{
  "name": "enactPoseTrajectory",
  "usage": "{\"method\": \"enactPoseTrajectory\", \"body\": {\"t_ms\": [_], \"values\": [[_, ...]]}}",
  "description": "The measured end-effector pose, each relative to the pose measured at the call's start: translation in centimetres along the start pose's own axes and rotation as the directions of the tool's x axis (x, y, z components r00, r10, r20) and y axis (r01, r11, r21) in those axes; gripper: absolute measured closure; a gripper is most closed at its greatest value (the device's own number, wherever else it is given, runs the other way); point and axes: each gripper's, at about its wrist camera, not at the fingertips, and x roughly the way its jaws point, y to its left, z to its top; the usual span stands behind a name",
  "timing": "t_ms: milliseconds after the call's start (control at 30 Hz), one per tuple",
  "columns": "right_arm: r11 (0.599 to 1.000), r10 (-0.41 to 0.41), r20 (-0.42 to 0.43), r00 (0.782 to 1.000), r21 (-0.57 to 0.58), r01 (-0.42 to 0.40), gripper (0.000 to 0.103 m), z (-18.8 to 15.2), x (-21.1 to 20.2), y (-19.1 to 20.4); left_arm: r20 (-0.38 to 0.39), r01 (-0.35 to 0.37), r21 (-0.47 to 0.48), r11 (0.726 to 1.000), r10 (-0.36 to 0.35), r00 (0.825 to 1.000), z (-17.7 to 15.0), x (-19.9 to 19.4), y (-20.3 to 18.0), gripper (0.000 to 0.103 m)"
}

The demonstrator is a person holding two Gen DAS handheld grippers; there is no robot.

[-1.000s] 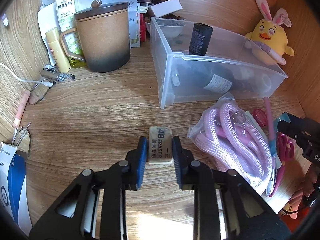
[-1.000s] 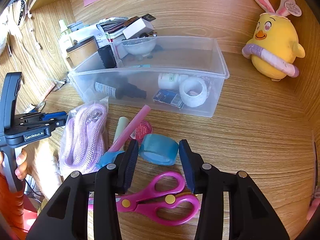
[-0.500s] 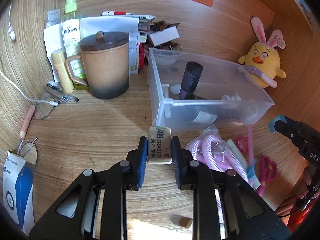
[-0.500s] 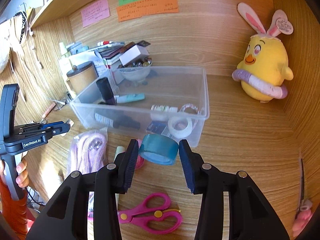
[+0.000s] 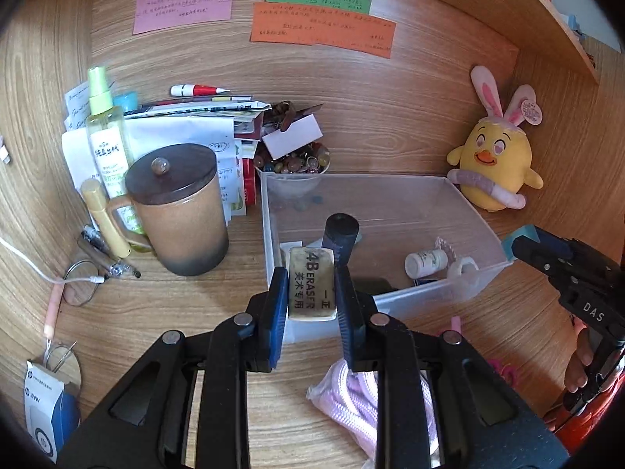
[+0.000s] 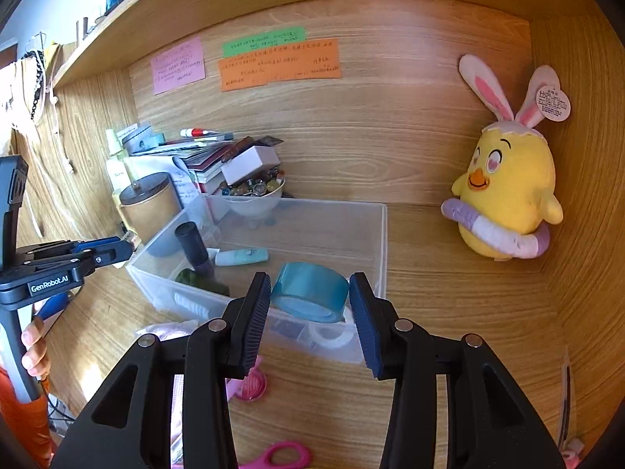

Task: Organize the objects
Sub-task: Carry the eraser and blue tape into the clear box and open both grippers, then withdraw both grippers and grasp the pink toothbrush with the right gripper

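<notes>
My left gripper [image 5: 310,285] is shut on a beige 4B eraser [image 5: 311,283], held in the air just in front of the near wall of a clear plastic bin [image 5: 425,293]. In the right wrist view my right gripper [image 6: 310,297] is shut on a roll of blue tape [image 6: 308,291], lifted over the bin's [image 6: 384,234] front edge. Inside the bin lie a dark bottle [image 6: 193,248], a mint tube [image 6: 242,256], a small white bottle [image 5: 425,262] and a white tape ring [image 6: 330,334]. The other gripper shows at each view's edge.
A brown lidded mug [image 5: 177,211], a spray bottle [image 5: 107,136], stacked papers and a bowl of marbles [image 5: 293,164] crowd the back left. A yellow plush chick [image 6: 508,195] sits at the right. A pink rope bundle [image 5: 367,398], a pink disc [image 6: 252,385] and pink scissors [image 6: 281,455] lie in front of the bin.
Both grippers have risen with their loads, the eraser and the blue tape. The views now tilt up toward the bin and the back wall with its sticky notes.
</notes>
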Motion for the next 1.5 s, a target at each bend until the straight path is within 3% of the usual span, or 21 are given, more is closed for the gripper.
{"method": "enactPoseTrajectory", "body": {"t_ms": [133, 533, 967, 1167, 1300, 1500], "values": [[1.0, -0.018, -0.021, 1.0, -0.007, 0.018, 0.064, 0.4, 1.7, -0.3, -0.016, 0.003, -0.001, 1.0, -0.003, 1.0, 0.6, 1.1, 0.0, 0.08], [0.999, 0.038, -0.128, 0.991, 0.008, -0.037, 0.064, -0.1, 6.3, -0.3, -0.077, 0.015, 0.02, 1.0, -0.013, 0.997, 1.1, 4.2, -0.3, 0.08], [0.997, 0.074, -0.159, 0.984, 0.042, -0.068, 0.064, 0.1, 7.3, -0.5, -0.122, 0.037, 0.027, 0.999, -0.033, 0.992, 0.7, 5.3, -0.4, 0.078], [0.998, 0.062, -0.151, 0.987, 0.022, -0.059, 0.049, 0.1, 6.6, -0.2, -0.096, 0.021, 0.053, 0.998, -0.016, 0.995, 0.4, 4.0, -1.2, 0.058], [0.999, 0.052, -0.138, 0.989, 0.004, -0.052, 0.044, 0.0, 5.7, 0.0, -0.058, -0.003, 0.07, 0.998, 0.008, 0.998, 0.1, 2.5, -1.7, 0.04], [0.998, 0.068, -0.125, 0.99, 0.014, -0.067, 0.035, -0.4, 4.1, -0.1, -0.037, -0.019, 0.074, 0.997, 0.022, 0.999, -0.8, 0.5, -1.8, 0.021]]}}
